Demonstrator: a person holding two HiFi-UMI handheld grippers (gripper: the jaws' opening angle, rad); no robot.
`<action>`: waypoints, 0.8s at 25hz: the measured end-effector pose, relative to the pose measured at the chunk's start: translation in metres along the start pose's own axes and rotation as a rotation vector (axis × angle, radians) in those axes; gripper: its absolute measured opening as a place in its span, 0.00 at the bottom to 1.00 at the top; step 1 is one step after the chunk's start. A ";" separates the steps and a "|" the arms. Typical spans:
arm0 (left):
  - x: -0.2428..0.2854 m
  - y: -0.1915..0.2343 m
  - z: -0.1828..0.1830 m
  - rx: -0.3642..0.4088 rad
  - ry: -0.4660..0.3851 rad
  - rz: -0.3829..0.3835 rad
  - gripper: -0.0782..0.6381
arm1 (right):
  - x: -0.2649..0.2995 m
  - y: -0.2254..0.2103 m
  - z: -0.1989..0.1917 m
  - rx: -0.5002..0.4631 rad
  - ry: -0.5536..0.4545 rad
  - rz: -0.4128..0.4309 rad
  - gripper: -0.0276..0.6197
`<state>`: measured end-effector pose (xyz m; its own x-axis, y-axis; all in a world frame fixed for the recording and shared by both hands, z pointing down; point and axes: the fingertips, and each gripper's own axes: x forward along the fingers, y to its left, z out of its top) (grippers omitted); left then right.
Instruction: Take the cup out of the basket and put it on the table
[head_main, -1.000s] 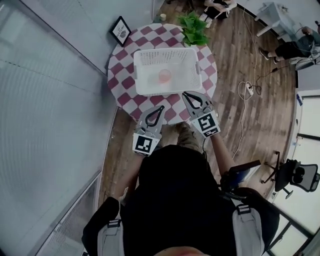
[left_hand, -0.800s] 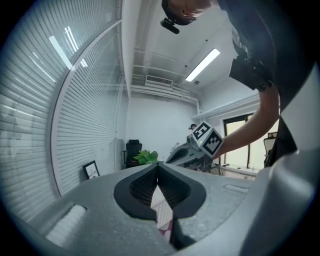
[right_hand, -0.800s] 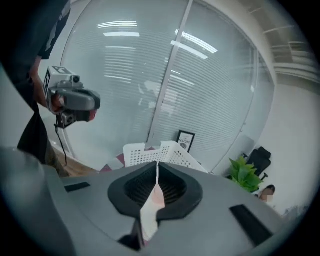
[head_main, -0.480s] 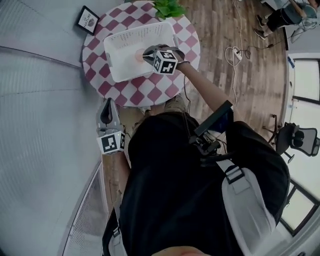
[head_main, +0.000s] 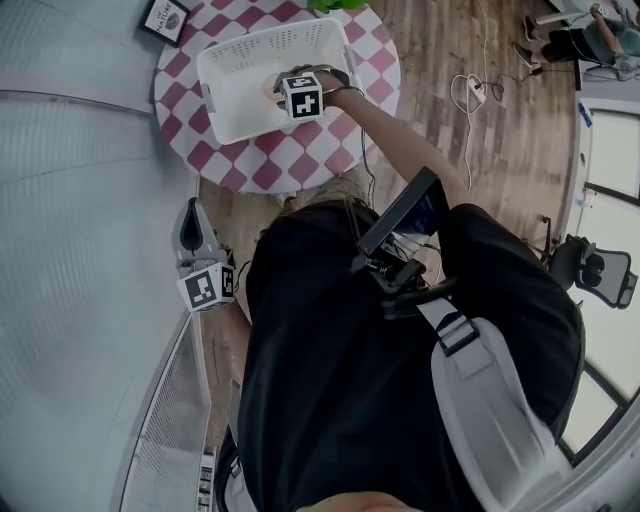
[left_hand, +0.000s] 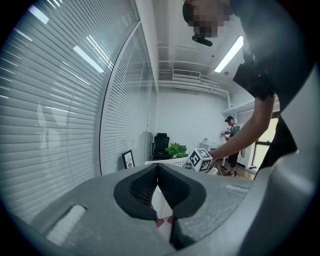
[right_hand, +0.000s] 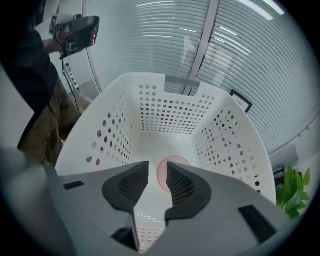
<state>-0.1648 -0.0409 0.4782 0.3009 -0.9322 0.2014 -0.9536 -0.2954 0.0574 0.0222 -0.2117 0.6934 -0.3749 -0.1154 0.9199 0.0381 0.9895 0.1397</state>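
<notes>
A white perforated basket (head_main: 235, 75) (right_hand: 170, 115) stands on the round red-and-white checked table (head_main: 300, 160). A pink cup (right_hand: 172, 165) sits upright on the basket's floor. My right gripper (head_main: 282, 90) (right_hand: 157, 169) hangs inside the basket just above the cup. Its jaws are opening; the cup shows through the gap beyond the tips and neither pad touches it. In the head view the gripper hides most of the cup. My left gripper (head_main: 190, 232) (left_hand: 157, 167) hangs shut and empty off the table's near left side, above the wooden floor.
A small framed picture (head_main: 165, 18) and a green plant (head_main: 335, 5) (right_hand: 292, 192) stand at the table's far edge. A glass wall with blinds runs along the left. A power strip with cable (head_main: 472, 95) lies on the floor at right, an office chair (head_main: 590, 270) farther right.
My right gripper has gone from the table's front edge forward into the basket over the cup. My left gripper has dropped back off the table to the lower left.
</notes>
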 end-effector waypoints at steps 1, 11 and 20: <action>-0.001 0.001 0.000 0.001 0.000 0.004 0.12 | 0.003 -0.001 -0.001 -0.012 0.011 0.006 0.22; -0.006 -0.006 -0.004 0.001 0.019 0.020 0.12 | 0.035 0.001 -0.017 -0.077 0.110 0.085 0.22; -0.017 -0.010 -0.006 -0.014 0.025 0.062 0.12 | 0.044 0.008 -0.023 -0.080 0.128 0.122 0.22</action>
<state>-0.1606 -0.0210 0.4798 0.2412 -0.9429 0.2296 -0.9705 -0.2342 0.0576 0.0269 -0.2111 0.7431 -0.2423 -0.0101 0.9702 0.1518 0.9872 0.0482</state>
